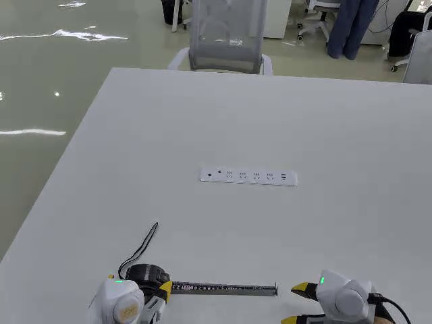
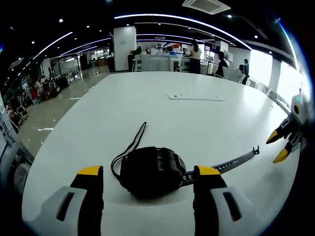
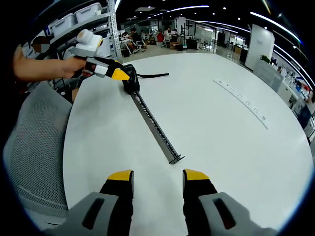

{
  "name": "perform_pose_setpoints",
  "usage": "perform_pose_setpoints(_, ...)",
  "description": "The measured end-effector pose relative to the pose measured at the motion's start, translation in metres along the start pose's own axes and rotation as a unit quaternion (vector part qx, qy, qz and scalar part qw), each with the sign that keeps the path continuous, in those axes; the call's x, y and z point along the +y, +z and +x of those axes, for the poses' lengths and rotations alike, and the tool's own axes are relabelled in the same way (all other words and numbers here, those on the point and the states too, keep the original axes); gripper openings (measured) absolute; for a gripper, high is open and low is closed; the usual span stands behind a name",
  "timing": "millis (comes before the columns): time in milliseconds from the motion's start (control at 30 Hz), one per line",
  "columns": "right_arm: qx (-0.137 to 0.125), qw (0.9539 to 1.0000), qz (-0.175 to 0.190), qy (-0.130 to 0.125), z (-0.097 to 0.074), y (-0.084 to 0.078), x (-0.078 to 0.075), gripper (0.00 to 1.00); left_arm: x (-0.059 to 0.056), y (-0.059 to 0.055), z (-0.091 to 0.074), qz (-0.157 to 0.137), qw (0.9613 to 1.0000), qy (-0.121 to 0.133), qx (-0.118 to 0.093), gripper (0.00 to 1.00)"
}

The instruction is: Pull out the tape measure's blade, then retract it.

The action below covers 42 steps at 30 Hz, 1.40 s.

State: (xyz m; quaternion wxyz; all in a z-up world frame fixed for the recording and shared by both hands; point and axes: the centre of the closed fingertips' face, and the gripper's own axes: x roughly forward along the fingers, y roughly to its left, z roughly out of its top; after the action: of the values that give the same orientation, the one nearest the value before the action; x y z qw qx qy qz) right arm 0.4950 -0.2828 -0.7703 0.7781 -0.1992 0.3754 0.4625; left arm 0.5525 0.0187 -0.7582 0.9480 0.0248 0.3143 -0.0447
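Yellow tips mark both pairs of tongs. The left tongs [image 2: 148,172] stand wide open with the black case of the tape measure [image 1: 147,275] between their jaws. In the left gripper view, a strip of bare counter [image 1: 270,115] and the loop of the case's black cord [image 2: 132,145] show between the case and the jaw on that view's left. The other jaw sits close to the side where the blade comes out, and I cannot tell whether it touches there. The case rests on the white counter near the edge closest to the person. Its blade [image 3: 153,123] lies drawn out flat on the counter in a straight line toward the right tongs [image 3: 158,176], ending in the hook [image 3: 175,159]. The right tongs are open too and hold nothing. Their jaws stand apart, and the hook lies just ahead of the gap between them, touching neither tip. In the head view the two pairs of tongs sit at the near edge, one at each end of the blade, tips pointing toward each other. The cord trails from the case across the counter, away from the person. A white power strip [image 1: 248,177] lies farther out, about mid-counter, well apart from the tape measure. A grey mesh chair [image 1: 226,34] stands at the far side.
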Motion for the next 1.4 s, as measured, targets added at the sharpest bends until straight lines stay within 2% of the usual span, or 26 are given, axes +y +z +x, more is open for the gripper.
perform_pose_setpoints(300,0.003,0.9999,-0.005,0.016,0.01,0.001,-0.018,0.32,-0.001,-0.006,0.009,-0.007,0.9999,0.002,0.014,0.69)
perform_pose_setpoints(467,-0.003,0.9995,-0.002,0.03,0.015,0.005,-0.019,0.3,-0.002,-0.011,0.012,-0.008,0.9998,0.004,0.018,0.68)
perform_pose_setpoints(567,-0.01,0.999,0.006,0.044,0.018,0.007,-0.02,0.28,-0.001,-0.011,0.012,-0.011,0.9998,0.006,0.018,0.67)
perform_pose_setpoints(800,-0.019,0.9978,0.03,0.057,0.027,0.008,-0.028,0.22,-0.001,-0.011,0.013,-0.01,0.9998,0.004,0.018,0.66)
perform_pose_setpoints(1200,-0.006,0.9966,0.027,0.078,0.042,0.0,-0.027,0.19,-0.002,-0.011,0.013,-0.005,0.9998,0.002,0.019,0.65)
perform_pose_setpoints(1400,-0.014,0.9956,0.024,0.089,0.043,0.003,-0.027,0.19,-0.002,-0.011,0.012,-0.005,0.9998,0.001,0.019,0.65)
